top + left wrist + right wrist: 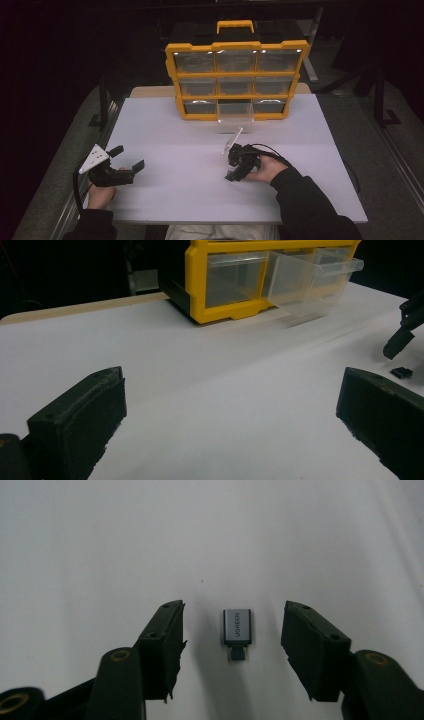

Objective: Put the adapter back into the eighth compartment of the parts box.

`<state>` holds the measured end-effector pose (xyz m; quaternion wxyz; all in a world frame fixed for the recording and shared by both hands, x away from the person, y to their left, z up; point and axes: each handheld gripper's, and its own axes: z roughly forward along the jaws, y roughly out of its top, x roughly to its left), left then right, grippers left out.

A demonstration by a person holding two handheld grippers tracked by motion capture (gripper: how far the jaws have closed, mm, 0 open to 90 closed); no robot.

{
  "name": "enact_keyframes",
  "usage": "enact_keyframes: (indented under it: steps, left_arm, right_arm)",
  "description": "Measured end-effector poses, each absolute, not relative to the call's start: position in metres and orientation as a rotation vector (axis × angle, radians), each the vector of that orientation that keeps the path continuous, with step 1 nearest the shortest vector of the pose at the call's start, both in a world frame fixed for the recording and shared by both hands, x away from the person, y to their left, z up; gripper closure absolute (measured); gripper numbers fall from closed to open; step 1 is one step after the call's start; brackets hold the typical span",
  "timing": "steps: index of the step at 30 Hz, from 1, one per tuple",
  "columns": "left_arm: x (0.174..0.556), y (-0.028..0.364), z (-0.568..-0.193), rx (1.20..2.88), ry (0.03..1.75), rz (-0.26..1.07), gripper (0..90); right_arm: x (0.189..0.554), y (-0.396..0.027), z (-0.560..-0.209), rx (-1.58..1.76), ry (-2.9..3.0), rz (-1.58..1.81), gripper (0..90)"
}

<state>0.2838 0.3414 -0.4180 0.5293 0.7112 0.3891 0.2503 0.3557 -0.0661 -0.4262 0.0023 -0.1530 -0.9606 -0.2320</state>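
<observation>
A small grey USB adapter (237,627) lies flat on the white table (100,540), seen in the left gripper view as a dark piece (401,372) at the far right. My right gripper (233,607) points down over it with a jaw on each side. Its pads stand apart from the adapter, with table showing in both gaps. In the high view this gripper (232,169) sits right of centre, held by a hand in a dark sleeve. My left gripper (127,157) rests near the table's left edge, jaws wide open (232,377) and nothing between them.
A yellow drawer organizer (235,96) with clear drawers stands at the table's far side. Its bottom middle drawer (235,114) is pulled out toward me, also visible as a clear drawer (305,280). The table's front edge (200,220) runs close to the hands.
</observation>
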Motion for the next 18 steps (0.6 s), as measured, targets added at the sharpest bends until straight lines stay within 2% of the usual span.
enact_keyframes:
  steps: [12,18]
  left_arm:
    - [0.2842,0.3422,-0.4182,1.696,0.928,0.586,0.0]
    - [0.2842,0.3418,-0.4182,1.695,0.925,0.587,0.0]
  right_arm:
    - [0.3591,-0.0666,-0.4306,-0.480,-3.027,-0.699,65.8]
    - [0.3589,-0.0672,-0.4306,-0.458,-3.029,-0.698,73.7]
